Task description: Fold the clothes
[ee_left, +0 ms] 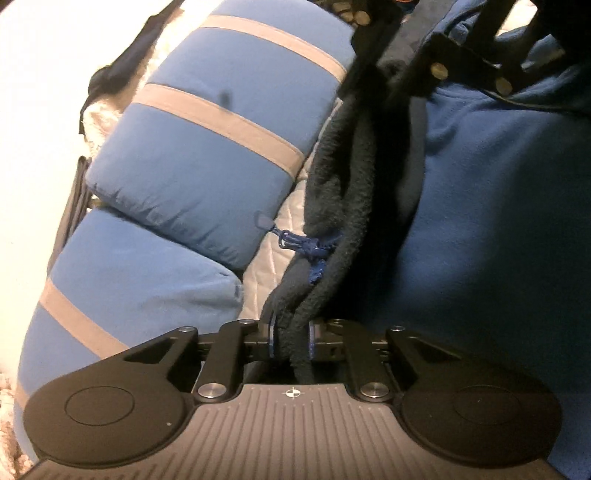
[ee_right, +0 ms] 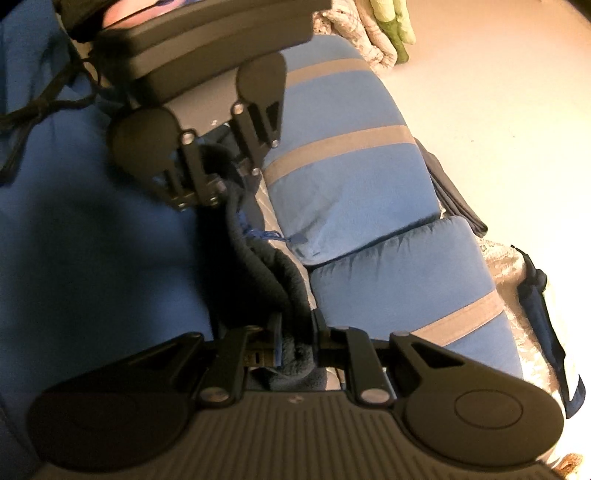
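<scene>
A blue fleece garment (ee_left: 480,221) with a dark fuzzy lining hangs stretched between both grippers. My left gripper (ee_left: 291,339) is shut on the dark fuzzy edge (ee_left: 332,192), which runs up to my right gripper (ee_left: 391,74), blurred at the top. A blue zip cord (ee_left: 299,247) dangles from that edge. In the right wrist view my right gripper (ee_right: 295,343) is shut on the same edge (ee_right: 280,280), and the fleece garment (ee_right: 92,258) fills the left. My left gripper (ee_right: 221,181) faces it from above, clamped on the fabric.
Blue cushions with grey stripes (ee_left: 207,158) (ee_right: 351,184) lie right beside the garment, over a pale quilted cover (ee_left: 273,254). A dark navy strap (ee_right: 539,306) hangs at the cushions' far side. Folded green cloth (ee_right: 395,22) sits on the pale floor (ee_right: 498,92).
</scene>
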### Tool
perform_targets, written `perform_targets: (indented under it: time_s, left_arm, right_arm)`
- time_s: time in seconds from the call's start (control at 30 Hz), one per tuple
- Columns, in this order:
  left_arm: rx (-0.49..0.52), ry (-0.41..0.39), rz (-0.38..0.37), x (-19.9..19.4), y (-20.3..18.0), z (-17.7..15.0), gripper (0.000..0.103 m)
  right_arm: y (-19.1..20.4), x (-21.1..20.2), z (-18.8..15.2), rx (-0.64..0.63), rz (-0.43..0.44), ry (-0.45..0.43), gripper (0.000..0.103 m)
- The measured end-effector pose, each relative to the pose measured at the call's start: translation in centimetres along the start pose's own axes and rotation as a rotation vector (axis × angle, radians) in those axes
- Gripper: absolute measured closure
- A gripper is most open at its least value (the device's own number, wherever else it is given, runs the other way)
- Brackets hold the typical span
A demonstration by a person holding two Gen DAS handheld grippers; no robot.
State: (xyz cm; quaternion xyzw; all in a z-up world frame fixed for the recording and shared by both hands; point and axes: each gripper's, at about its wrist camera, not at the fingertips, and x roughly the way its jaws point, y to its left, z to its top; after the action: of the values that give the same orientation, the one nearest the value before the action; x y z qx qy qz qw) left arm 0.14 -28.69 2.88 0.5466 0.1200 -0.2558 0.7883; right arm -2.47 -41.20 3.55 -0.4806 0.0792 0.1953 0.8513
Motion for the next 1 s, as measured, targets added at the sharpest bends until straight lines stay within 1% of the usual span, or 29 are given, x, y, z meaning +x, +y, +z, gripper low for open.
perform_targets:
  time_s: [0.03,0.07,0.13,0.17,0.2,0.33,0.4,0.5,0.6,0.7,0.77,0.8,0.83,0.9,0.93,1.0]
  left_arm:
    - [-0.002,-0.002,0.001,-0.1,0.1,0.0,0.089]
    - [-0.010,-0.003,0.000,-0.2,0.3,0.0,0.089]
    - [-0.029,-0.006,-0.010,-0.4,0.7,0.0,0.089]
    - [-0.039,-0.008,-0.013,-0.4,1.0,0.1,0.089]
    - [-0.050,-0.010,-0.016,-0.5,1.3,0.1,0.089]
    - [-0.075,-0.029,-0.020,-0.4,2.2,0.4,0.090]
    - [-0.086,-0.035,-0.024,-0.5,2.6,0.5,0.090]
    - [-0.092,-0.045,-0.030,-0.8,3.0,0.3,0.090]
    - [-0.105,-0.055,-0.039,-0.9,3.4,0.1,0.090]
    - [-0.107,-0.065,-0.048,-0.9,3.8,0.0,0.090]
    - [-0.109,-0.070,-0.054,-1.0,3.8,-0.2,0.090]
    - [-0.114,-0.071,-0.059,-1.0,3.9,-0.3,0.090]
    - [-0.111,-0.073,-0.058,-0.9,3.9,-0.4,0.090]
    - [-0.105,-0.077,-0.057,-0.9,3.8,-0.7,0.089]
    - [-0.104,-0.080,-0.063,-0.9,3.8,-0.9,0.089]
    - [-0.109,-0.089,-0.065,-1.0,3.6,-1.1,0.087]
  right_arm:
    - [0.1,-0.1,-0.1,0.005,-0.002,-0.005,0.084]
    - [0.1,-0.2,-0.3,0.011,-0.005,-0.011,0.070]
    - [0.3,-0.5,-0.6,0.021,-0.009,-0.021,0.044]
    - [0.4,-0.6,-0.7,0.026,-0.011,-0.027,0.036]
    - [0.0,-0.5,-1.2,0.063,-0.004,-0.025,0.026]
    - [-1.6,-0.2,-3.1,0.217,0.028,-0.019,0.023]
    - [-2.3,0.0,-3.9,0.266,0.050,-0.033,0.023]
    - [-2.3,0.4,-4.4,0.256,0.077,-0.074,0.023]
    - [-1.9,0.7,-4.3,0.218,0.110,-0.125,0.023]
    - [-1.6,0.9,-3.7,0.202,0.142,-0.174,0.024]
    - [-1.5,1.1,-3.1,0.199,0.151,-0.198,0.029]
    - [-1.4,1.2,-2.9,0.202,0.163,-0.205,0.034]
    - [-1.5,1.3,-2.7,0.203,0.171,-0.207,0.043]
    - [-1.7,1.5,-2.4,0.209,0.184,-0.205,0.065]
    - [-2.0,1.5,-2.2,0.213,0.189,-0.200,0.071]
    - [-2.4,1.5,-1.9,0.219,0.195,-0.186,0.076]
